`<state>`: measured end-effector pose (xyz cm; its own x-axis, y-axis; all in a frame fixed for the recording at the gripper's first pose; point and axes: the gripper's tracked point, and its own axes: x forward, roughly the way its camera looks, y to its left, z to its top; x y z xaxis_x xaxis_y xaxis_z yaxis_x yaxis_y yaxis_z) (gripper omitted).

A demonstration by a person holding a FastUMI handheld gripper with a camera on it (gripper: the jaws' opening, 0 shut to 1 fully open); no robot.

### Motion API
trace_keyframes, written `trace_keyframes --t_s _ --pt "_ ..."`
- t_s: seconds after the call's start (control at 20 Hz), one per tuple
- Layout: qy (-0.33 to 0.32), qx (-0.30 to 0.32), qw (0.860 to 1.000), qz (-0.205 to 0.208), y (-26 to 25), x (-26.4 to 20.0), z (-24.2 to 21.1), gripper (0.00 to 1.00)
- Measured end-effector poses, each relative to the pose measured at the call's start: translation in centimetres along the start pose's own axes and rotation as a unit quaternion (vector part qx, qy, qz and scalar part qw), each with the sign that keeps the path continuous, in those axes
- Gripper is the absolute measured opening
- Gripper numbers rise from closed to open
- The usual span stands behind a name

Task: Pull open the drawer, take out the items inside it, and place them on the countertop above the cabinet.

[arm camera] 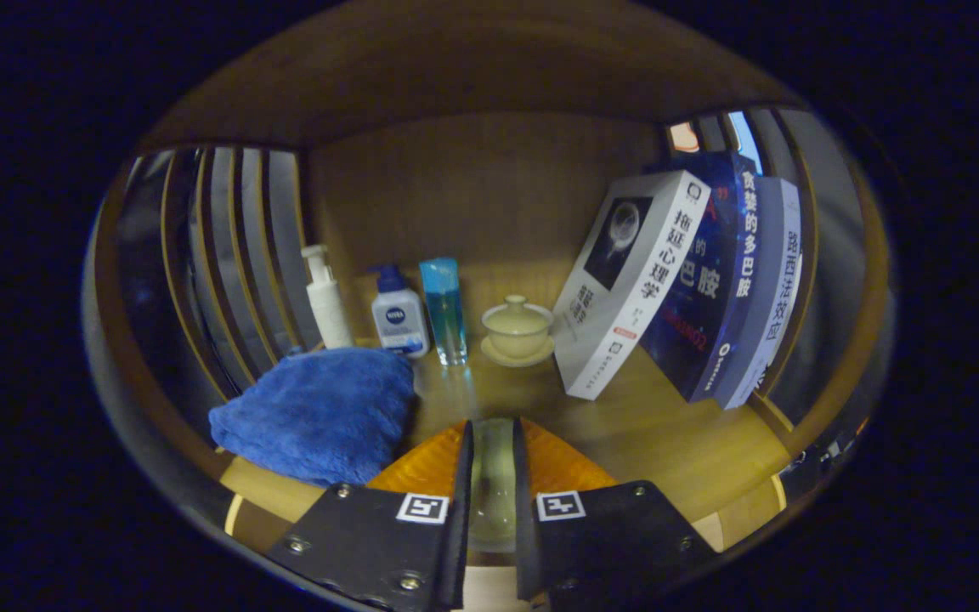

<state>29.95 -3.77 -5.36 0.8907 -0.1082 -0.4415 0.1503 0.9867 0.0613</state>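
In the lower middle of the picture, we see a clear thing (pixel 492 484), pale and see-through. We cannot tell just what it is. It sits between the two fingers of the gripper (pixel 492 425). The fingers are squeezed close on it, one on each side, so the gripper is grasping it. Under it lies a wooden top (pixel 668 442).

Just to the left of the fingers, in the lower left, a fluffy blue towel (pixel 319 412) lies in a heap.

Beyond the fingers, in the middle of the picture, four things stand in a row. From left to right they are a white pump bottle (pixel 326 302), a small white bottle (pixel 398 319) with a blue cap, a tall blue bottle (pixel 444 310), and a lidded cup (pixel 517 327) on a saucer (pixel 517 357).

In the upper right, three books lean to the right: a white book (pixel 625 280), a dark blue book (pixel 710 289) and a pale blue book (pixel 774 289).
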Motion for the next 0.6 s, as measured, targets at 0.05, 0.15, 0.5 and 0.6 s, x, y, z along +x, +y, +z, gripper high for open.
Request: trace_keyframes --t_s 0.05,0.15,0.5,0.6 --pt "-0.012 0.007 1.0 0.001 0.2 -0.6 0.6 0.24" --pt "-0.035 0.015 0.999 0.001 0.1 -1.6 1.7 0.3" --pt "-0.098 -0.019 0.995 -0.014 0.2 -7.6 3.1 0.38" --pt "-0.109 -0.041 0.993 -0.02 0.5 -9.6 2.9 0.38"
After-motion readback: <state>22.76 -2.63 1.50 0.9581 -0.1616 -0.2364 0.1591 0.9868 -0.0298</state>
